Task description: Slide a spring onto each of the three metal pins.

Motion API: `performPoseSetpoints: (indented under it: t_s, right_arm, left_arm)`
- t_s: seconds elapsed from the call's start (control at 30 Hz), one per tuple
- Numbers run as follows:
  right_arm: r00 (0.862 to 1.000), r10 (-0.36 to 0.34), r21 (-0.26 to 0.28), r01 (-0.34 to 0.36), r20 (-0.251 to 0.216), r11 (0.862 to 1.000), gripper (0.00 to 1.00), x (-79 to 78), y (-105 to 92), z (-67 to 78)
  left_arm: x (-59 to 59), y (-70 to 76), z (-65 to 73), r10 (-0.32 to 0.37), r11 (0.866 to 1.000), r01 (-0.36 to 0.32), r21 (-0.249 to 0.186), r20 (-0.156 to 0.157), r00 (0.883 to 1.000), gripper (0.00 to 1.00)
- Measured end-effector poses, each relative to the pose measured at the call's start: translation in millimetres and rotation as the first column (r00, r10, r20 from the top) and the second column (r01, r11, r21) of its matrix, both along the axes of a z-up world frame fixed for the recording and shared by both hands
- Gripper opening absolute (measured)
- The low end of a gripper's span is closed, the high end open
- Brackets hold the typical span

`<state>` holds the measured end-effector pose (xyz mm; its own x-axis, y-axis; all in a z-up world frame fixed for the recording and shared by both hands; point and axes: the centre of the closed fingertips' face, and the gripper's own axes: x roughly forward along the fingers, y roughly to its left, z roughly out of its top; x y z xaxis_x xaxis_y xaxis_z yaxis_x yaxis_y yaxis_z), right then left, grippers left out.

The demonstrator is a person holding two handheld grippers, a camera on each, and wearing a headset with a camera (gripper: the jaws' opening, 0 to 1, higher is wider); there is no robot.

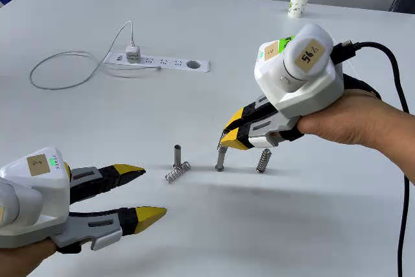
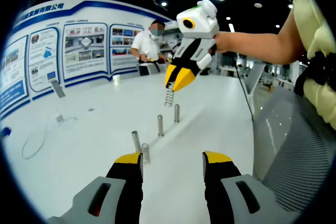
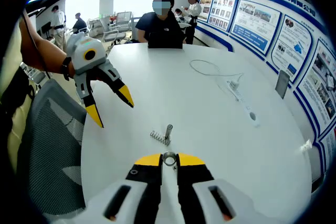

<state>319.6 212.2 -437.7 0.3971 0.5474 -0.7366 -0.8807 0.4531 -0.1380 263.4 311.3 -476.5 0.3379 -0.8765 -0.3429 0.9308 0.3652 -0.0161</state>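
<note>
right tongs (image 1: 227,139): closed on a spring (image 2: 169,96) just above the middle pin (image 1: 220,160) | left tongs (image 1: 154,191): wide, left of middle pin | loose spring (image 1: 177,172): lying on bench (image 1: 292,225), left of middle pin | sticker (image 1: 310,55): number unclear

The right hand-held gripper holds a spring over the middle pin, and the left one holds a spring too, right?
No. The head view shows the left hand-held gripper open and empty. The right hand-held gripper does hold a spring over the middle pin.
</note>
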Motion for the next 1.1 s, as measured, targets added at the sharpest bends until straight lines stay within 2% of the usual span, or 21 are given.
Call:
performPoseSetpoints:
  t_s: [0.17,0.5,0.83,1.1]
  right_arm:
    - [0.999,-0.048,-0.004,0.048,-0.012,0.999,0.11,12.9,-6.5,-10.1]
    - [0.996,-0.074,0.002,0.075,-0.057,0.997,0.11,22.5,-4.8,-28.4]
    - [0.992,-0.091,0.007,0.092,-0.082,0.996,0.11,22.3,-5.4,-37.3]
    - [0.991,-0.097,-0.009,0.096,-0.098,0.995,0.11,22.4,-4.2,-52.8]
  left_arm:
    - [-0.8,0.8,-1.0,0.002,1.0,-0.002,0.001,-0.004,1.0,0.48]
    - [0.4,4.6,-3.6,0.014,1.0,-0.014,0.001,-0.013,1.0,0.48]
    - [1.9,7.1,-5.6,0.02,1.0,-0.02,0.005,-0.017,1.0,0.47]
    - [2.1,7.0,-5.9,0.022,1.0,-0.022,0.006,-0.018,1.0,0.46]
